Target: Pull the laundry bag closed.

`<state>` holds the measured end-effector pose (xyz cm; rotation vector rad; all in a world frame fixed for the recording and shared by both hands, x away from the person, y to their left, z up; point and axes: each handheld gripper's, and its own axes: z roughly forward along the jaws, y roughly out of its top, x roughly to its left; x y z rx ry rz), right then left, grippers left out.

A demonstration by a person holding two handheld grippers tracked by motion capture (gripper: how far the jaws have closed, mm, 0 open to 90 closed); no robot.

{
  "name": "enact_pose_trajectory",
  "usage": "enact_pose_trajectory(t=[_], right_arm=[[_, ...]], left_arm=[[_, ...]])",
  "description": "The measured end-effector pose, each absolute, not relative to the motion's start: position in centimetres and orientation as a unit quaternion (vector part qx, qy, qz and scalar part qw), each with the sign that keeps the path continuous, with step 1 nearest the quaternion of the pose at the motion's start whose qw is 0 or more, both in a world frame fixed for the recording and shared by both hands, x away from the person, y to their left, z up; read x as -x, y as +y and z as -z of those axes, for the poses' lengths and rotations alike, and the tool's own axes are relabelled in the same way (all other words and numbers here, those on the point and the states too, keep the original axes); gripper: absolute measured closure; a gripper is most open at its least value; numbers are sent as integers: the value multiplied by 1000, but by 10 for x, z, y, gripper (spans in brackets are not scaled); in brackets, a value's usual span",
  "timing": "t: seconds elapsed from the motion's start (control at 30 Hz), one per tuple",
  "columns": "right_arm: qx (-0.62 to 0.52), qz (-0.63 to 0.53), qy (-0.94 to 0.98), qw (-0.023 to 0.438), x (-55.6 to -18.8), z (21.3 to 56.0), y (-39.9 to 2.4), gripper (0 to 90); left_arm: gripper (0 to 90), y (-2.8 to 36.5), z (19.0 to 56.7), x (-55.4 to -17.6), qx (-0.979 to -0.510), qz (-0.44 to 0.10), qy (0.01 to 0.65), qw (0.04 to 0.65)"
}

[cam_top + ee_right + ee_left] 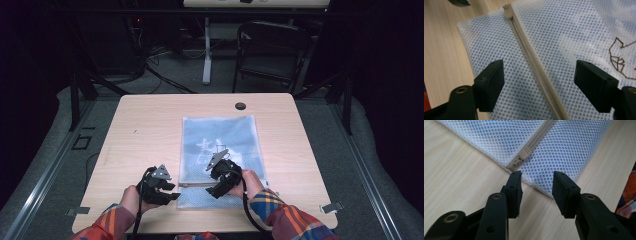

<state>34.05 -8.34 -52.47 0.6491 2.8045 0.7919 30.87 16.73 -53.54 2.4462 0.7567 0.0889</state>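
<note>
The left gripper (172, 195), held in the person's left hand (131, 199), sits nearest the table's near edge, just beside the near left corner of the flat white mesh zip bag (222, 150). In the left gripper view its two black jaws stand apart with nothing between them, the gap aimed at the bag's corner edge; one pad's tip lies just short of the beige zipper pull (522, 157) at the end of the beige zipper (541, 135), apart from it.

The right gripper (216, 191), in the person's right hand (251, 182), hovers over the near part of the bag, to the right of the left gripper. In the right gripper view (539, 80) its jaws are spread wide, one on each side of the zipper line (534, 65), and the pads press on nothing; whether they touch the mesh cannot be told.

The bag lies flat on the light wooden table (145, 130), its long side running away from the person, a dark line drawing (617, 58) printed on its mesh. Beyond the bag's far edge, a small round black cap (240, 106) sits in the tabletop.
</note>
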Motion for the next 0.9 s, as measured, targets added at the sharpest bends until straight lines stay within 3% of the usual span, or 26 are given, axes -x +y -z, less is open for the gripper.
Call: enact_pose_trajectory(t=[0.27,0.9], right_arm=[[-199,-271,938,84,-343,527,-66,341],[-168,-289,938,90,-343,541,-28,668]], left_arm=[[680,163,542,-311,-921,-21,273,278],[894,159,554,-317,-915,-4,280,290]])
